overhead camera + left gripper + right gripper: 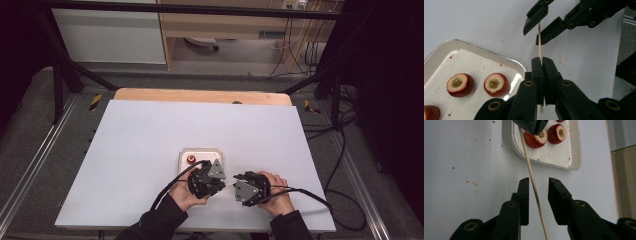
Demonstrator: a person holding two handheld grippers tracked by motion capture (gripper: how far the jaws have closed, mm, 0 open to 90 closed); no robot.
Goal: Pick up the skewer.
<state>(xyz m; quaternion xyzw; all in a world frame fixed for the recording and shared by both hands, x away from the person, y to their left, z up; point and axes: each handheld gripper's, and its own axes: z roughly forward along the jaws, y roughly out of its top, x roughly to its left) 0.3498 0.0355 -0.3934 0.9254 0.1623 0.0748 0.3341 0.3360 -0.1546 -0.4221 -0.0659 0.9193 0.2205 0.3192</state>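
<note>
Your left gripper (541, 65) pinched the stick (539, 40), hiding its middle. The stick pointed up the frame, between your right gripper's (538, 186) parted, untouching jaws.

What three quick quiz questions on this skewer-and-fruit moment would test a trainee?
1. True or false: the left gripper is shut on the wooden skewer.
2. Do the right gripper's pads press the skewer? A yes, B no, a gap shows each side.
3. Which way do the hollowed cores of the red fruit pieces on the white tray face?

Key: 1 true. 2 B. 3 Upward.
</note>
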